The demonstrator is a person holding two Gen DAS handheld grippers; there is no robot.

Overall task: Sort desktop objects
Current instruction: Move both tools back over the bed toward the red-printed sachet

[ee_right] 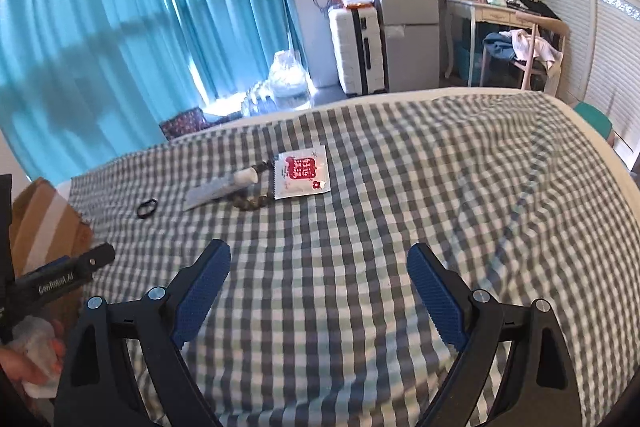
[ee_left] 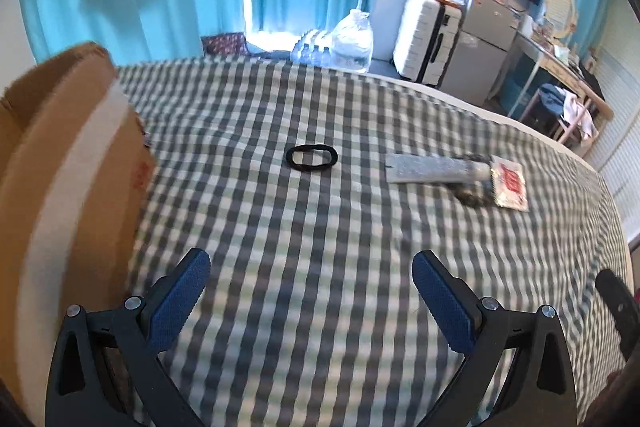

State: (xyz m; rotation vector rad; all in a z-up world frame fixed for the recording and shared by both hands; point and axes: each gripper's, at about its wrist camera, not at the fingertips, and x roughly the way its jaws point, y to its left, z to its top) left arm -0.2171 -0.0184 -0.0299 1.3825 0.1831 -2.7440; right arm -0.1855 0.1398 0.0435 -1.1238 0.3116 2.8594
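A black hair tie lies on the checked cloth ahead of my left gripper, which is open and empty. To its right lie a silver tube, a dark bead bracelet and a white sachet with red print. In the right wrist view the same hair tie, tube, bracelet and sachet lie ahead and to the left of my right gripper, which is open and empty.
A cardboard box stands at the left edge of the bed, close to my left gripper; it also shows in the right wrist view. The left gripper's body shows at the left. Beyond the bed stand a suitcase, fridge and desk.
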